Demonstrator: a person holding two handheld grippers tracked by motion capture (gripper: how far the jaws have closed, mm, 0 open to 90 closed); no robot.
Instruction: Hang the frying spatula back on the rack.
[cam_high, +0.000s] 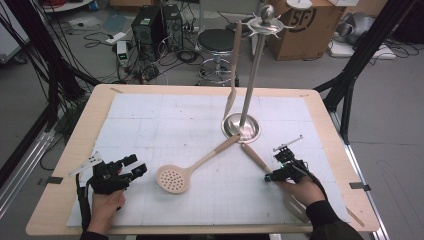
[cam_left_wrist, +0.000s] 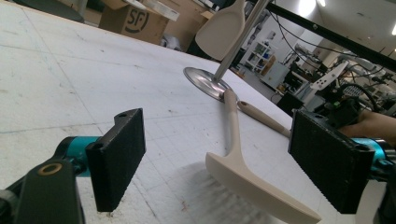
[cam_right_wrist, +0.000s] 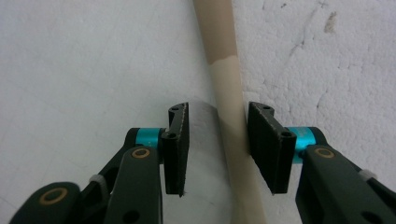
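Grey floor (cam_high: 40, 85) strewn with cables (cam_high: 95, 37); a black stool (cam_high: 216, 42) and a cardboard box (cam_high: 305, 27) stand behind the wooden table (cam_high: 70, 150).

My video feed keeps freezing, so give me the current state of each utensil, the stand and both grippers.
Left gripper: open, holding nothing, resting on the table.
Right gripper: open, jaws astride the spatula handle, left pad not touching.
Spatula: flat on the table.
Skimmer: flat on the table, handle reaching the stand base.
Turner: hanging on the stand.
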